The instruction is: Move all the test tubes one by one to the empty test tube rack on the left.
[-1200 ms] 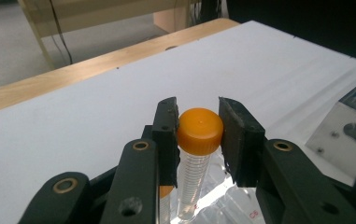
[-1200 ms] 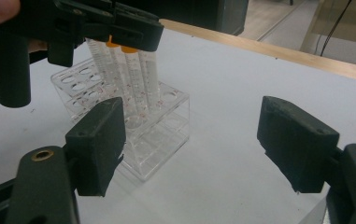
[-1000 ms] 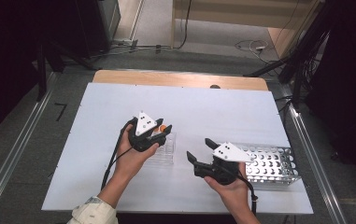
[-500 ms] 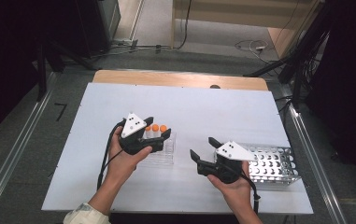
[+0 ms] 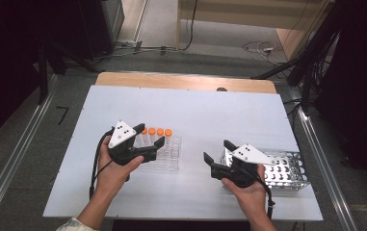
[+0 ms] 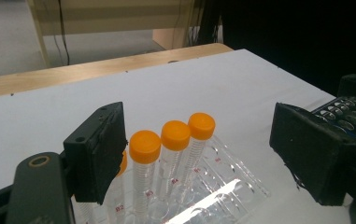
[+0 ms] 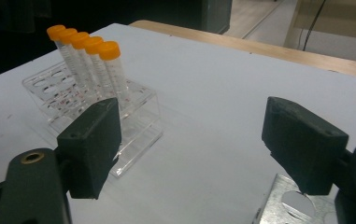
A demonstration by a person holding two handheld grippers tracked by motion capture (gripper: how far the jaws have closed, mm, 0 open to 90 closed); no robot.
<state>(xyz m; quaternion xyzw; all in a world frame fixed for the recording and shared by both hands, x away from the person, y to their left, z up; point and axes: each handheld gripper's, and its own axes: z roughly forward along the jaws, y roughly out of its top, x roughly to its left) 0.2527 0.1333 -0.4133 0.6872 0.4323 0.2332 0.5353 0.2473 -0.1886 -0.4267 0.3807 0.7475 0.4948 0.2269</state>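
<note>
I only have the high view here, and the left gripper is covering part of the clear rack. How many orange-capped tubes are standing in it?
Observer: Five orange-capped tubes, standing in a single row in the clear rack. The right gripper view shows all five caps.
Operator: Is the left gripper holding one of them?
Observer: No. The left gripper has just been opening its jaws. In its own view they stand wide apart and neither pad presses on a tube.
Operator: Are the rack's other holes free?
Observer: The holes beside the row that the right gripper view shows hold no tubes.
</note>
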